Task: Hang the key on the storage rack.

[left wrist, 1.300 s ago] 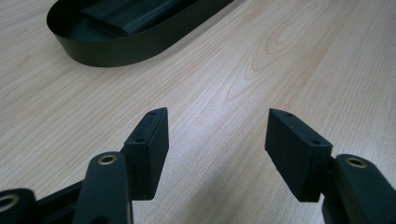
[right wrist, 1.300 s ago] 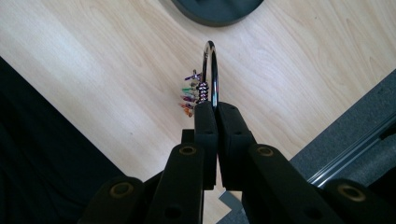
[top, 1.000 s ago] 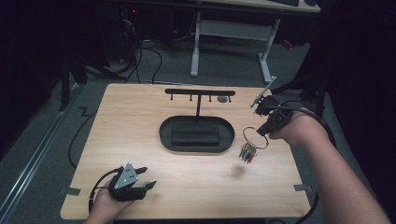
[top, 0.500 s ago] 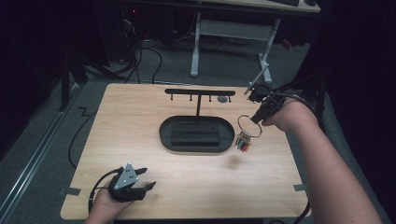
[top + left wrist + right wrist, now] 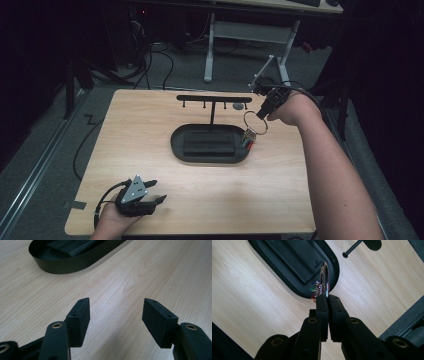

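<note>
My right gripper (image 5: 261,115) (image 5: 327,297) is shut on a metal key ring (image 5: 255,123) (image 5: 325,280). A bunch of small coloured keys or tags (image 5: 248,140) (image 5: 315,290) hangs from the ring, above the right end of the black oval tray (image 5: 180,147) (image 5: 332,275). Behind the tray stands a black T-shaped rack with pegs (image 5: 214,99). My left gripper (image 5: 156,193) (image 5: 116,317) rests on the table near the front left corner, jaws open with nothing between them, pointing toward the tray (image 5: 62,265).
The wooden table (image 5: 150,120) carries a raised black block (image 5: 210,145) inside the tray. A small dark disc (image 5: 239,106) lies under the rack's right end. Cables and a desk frame stand beyond the far edge.
My right hand has carried the ring with its hanging bunch up and toward the rack, from the table right of the tray to above the tray's right end. The left gripper has stayed put.
</note>
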Demonstrator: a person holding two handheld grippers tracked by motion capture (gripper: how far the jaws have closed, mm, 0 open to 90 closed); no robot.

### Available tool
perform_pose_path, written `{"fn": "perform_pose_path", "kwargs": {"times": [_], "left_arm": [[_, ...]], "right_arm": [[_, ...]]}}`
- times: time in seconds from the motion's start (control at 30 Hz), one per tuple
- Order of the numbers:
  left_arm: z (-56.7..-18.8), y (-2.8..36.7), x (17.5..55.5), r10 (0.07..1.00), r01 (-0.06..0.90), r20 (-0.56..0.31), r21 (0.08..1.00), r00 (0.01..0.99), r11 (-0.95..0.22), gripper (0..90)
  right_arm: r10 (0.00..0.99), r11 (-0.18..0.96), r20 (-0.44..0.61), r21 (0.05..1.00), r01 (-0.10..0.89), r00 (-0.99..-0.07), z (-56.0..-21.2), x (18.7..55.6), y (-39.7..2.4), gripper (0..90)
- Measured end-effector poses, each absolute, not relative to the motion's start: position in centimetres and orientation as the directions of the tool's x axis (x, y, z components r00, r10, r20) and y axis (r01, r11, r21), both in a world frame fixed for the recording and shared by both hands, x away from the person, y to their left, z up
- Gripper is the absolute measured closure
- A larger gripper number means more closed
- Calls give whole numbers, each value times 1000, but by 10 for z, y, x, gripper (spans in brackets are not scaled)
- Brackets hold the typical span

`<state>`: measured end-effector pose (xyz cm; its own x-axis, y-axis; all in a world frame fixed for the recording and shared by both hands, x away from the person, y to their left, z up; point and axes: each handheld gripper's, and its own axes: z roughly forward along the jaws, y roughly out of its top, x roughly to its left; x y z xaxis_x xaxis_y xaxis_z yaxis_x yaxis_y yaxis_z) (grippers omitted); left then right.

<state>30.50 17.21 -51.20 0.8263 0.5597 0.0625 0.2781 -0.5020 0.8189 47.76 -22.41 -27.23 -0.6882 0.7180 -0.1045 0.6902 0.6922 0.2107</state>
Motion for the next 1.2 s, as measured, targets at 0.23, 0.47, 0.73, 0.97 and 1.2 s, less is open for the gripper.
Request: {"fn": "perform_pose_path", "kwargs": {"times": [0.23,0.47,0.73,0.97,1.2], "left_arm": [[-512,174,305,565,281,60,821,823,-497,400],[-513,174,306,561,284,59,816,826,-504,400],[-513,174,305,559,283,61,813,827,-508,400],[-514,175,305,562,285,58,816,825,-502,400],[-514,174,305,551,284,57,809,833,-514,400]], "right_arm": [[721,689,-99,205,695,-685,-278,493,-217,884],[731,678,-95,212,704,-676,-285,507,-218,884],[737,673,-103,202,712,-667,-292,522,-220,884],[753,655,-100,202,728,-650,-296,530,-224,883],[756,653,-114,215,727,-645,-301,535,-223,877]]}}
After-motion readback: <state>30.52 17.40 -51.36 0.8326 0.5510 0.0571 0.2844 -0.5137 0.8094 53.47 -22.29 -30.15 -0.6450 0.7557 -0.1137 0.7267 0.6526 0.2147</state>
